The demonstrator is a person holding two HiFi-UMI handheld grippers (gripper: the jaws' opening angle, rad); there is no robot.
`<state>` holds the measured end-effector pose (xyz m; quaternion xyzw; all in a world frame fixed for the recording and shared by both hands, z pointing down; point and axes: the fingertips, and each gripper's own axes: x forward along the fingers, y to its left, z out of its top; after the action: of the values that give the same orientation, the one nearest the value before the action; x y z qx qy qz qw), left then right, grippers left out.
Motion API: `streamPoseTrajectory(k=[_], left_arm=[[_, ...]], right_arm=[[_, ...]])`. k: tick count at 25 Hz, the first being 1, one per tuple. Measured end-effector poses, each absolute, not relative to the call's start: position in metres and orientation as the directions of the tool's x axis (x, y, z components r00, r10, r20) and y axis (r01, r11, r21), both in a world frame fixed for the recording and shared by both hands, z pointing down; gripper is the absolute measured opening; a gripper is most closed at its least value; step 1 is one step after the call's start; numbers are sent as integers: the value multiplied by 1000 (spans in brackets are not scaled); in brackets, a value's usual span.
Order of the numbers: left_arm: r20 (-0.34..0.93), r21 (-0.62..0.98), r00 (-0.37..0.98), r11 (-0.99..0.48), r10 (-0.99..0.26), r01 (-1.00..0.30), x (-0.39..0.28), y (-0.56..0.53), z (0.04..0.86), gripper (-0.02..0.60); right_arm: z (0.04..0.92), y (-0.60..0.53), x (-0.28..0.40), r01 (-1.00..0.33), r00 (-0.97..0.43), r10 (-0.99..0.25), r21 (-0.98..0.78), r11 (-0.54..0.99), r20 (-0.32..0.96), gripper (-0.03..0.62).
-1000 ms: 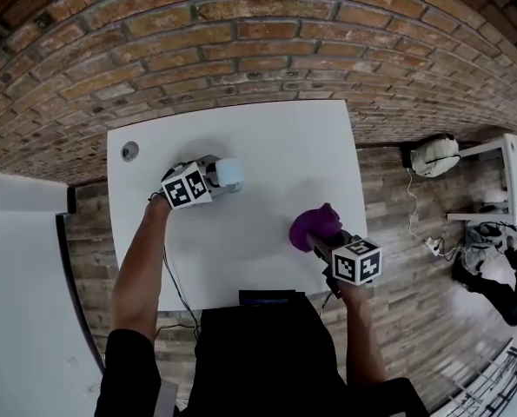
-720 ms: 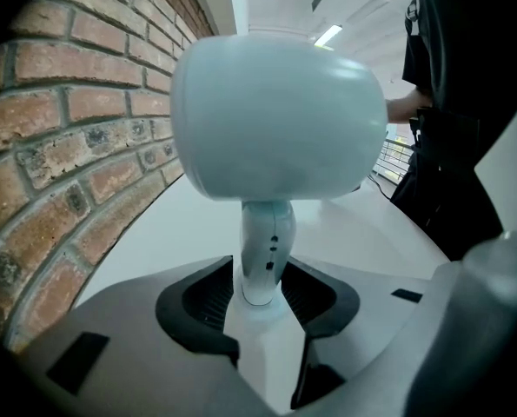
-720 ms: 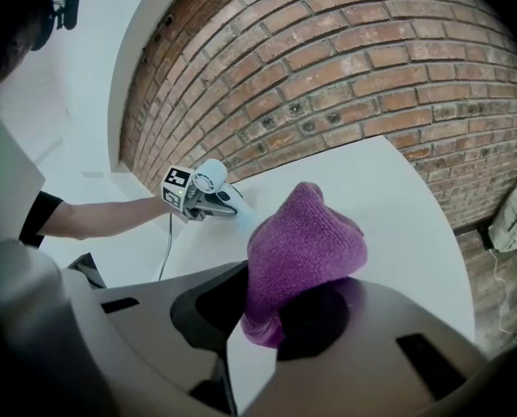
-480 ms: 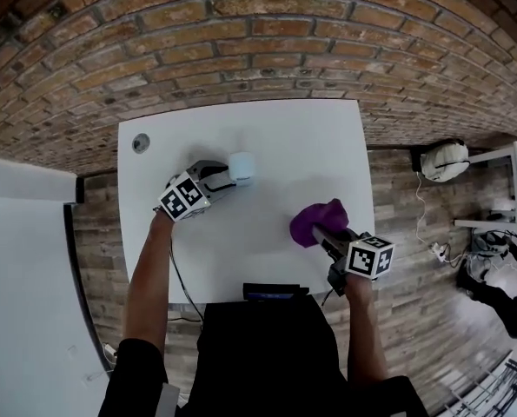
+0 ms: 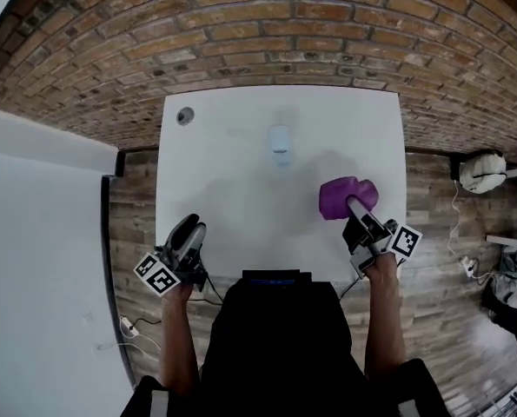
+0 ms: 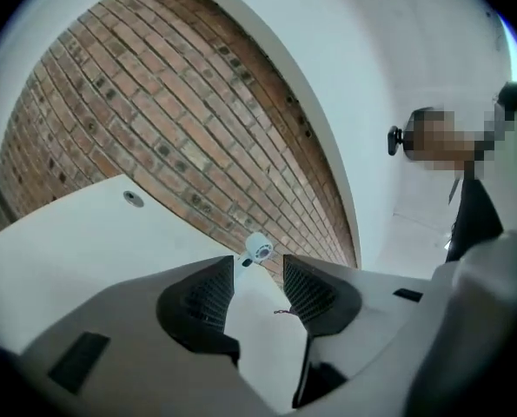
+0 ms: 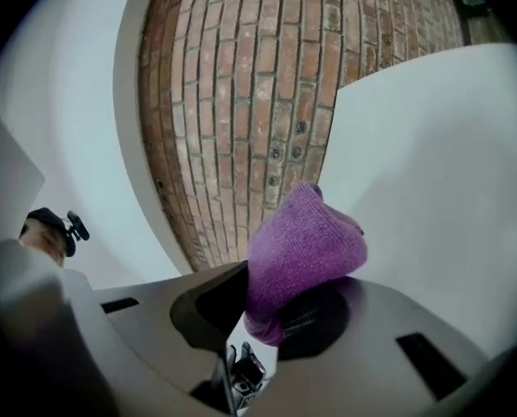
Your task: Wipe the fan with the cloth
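The small white fan (image 5: 281,143) stands alone on the white table (image 5: 232,181), toward the back middle; in the left gripper view the fan (image 6: 258,248) shows far beyond the jaws. My left gripper (image 5: 188,237) hangs at the table's front left edge, well clear of the fan. Its jaws have just been opening and stand open with nothing between them (image 6: 258,289). My right gripper (image 5: 360,209) is over the table's right side, shut on the purple cloth (image 5: 347,195). In the right gripper view the cloth (image 7: 306,246) bulges out from between the jaws.
A brick wall (image 5: 267,33) runs behind the table. A round grommet (image 5: 185,115) sits in the table's back left corner. A white panel (image 5: 41,259) stands to the left. A dark box (image 5: 275,277) lies at the front edge. White gear (image 5: 482,172) lies on the floor at right.
The left gripper has let go of the fan and drawn back to the table's front left edge, rolling as it went. The right gripper has kept the cloth and moved little.
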<state>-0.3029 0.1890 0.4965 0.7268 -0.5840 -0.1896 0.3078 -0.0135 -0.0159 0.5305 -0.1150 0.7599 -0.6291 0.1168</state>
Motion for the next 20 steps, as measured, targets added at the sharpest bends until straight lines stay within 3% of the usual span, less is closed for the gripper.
streamPoseTrajectory(k=[5,12,20], left_arm=[[-19,663,311,-244,-950,-707,-299,200,457,189],[-161,662,419,-412,-894,-626,-262,230,430,189],[-202,692,512,-491,-835,-529,-211,281,436,189]], right_arm=[[501,13,-5,43,-909,-395,-973,227,-133,77],[478,115,26,7,-867,-483,-971,239,-125,77],[467,197,66,-74,-843,-532,-962,263,-81,77]])
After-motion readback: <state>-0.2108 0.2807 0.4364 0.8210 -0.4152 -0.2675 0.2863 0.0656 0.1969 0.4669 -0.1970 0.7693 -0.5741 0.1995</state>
